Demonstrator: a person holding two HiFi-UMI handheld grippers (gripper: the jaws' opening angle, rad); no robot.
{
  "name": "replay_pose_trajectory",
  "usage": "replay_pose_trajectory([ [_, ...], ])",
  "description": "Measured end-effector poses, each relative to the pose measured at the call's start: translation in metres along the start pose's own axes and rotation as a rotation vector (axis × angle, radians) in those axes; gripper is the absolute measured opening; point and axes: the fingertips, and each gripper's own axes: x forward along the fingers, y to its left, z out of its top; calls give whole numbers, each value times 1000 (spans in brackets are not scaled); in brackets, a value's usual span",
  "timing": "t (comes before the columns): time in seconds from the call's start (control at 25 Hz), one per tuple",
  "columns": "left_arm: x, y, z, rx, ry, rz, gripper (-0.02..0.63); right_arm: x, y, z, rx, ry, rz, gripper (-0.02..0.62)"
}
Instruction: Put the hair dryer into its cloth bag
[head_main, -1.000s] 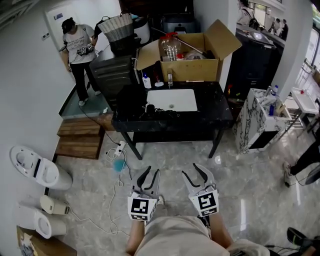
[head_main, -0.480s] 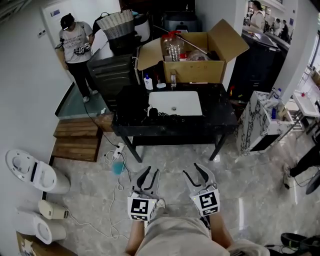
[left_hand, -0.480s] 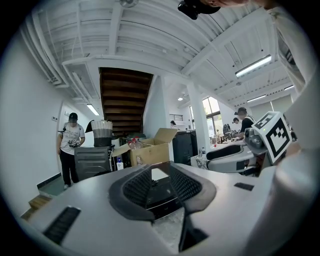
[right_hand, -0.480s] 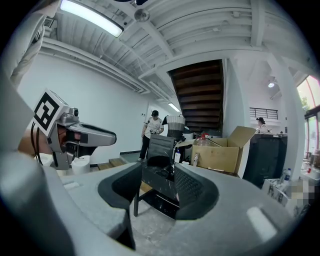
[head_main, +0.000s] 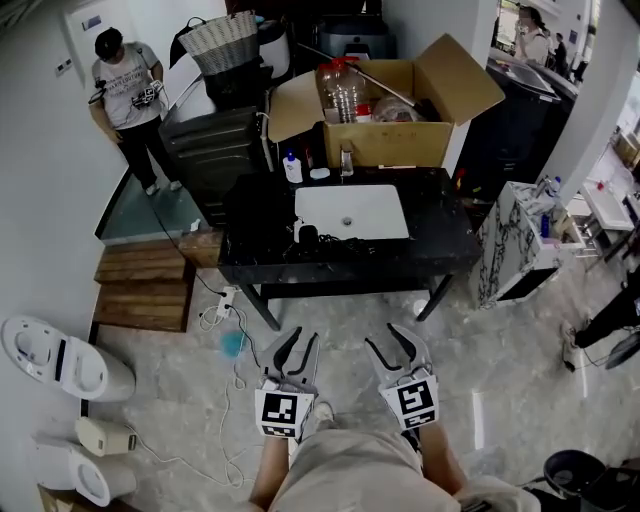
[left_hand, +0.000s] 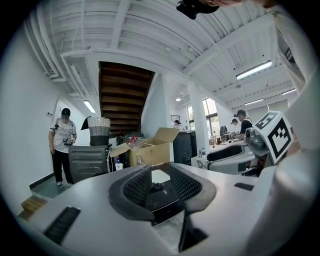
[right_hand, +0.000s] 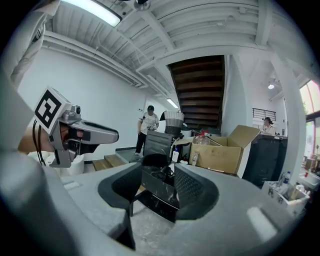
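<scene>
both claws spread, empty: left gripper (head_main: 301, 341), right gripper (head_main: 382, 340). take the hair dryer (head_main: 306, 236), likely rigid and light, by its handle, front-left of the counter (head_main: 440, 240); the cloth bag (head_main: 258, 205) looks limp.

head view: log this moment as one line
left gripper: open, empty | right gripper: open, empty | both over floor, short of black table | hair dryer: on table beside white basin, untouched

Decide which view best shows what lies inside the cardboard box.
Head view: it looks down into the open box, showing a bottle and other contents. The left gripper view shows the box side-on from afar, as does the right: only walls, flaps and the bottle top show.
</scene>
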Motion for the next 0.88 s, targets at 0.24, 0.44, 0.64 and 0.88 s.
replay_pose_trajectory([
  [0.24, 21, 31, 1, 4, 1, -38, 114, 34, 0, 6, 0, 21, -31, 204],
  [0.44, 33, 53, 2, 7, -4, -69, 114, 57, 4, 10, 0, 33, -56, 204],
  [0.64, 37, 71, 1, 2, -5, -93, 114, 73, 12, 14, -17, 42, -71, 204],
  [0.88, 37, 84, -9, -17, 3, -100, 114, 84, 22, 13, 1, 63, -78, 204],
])
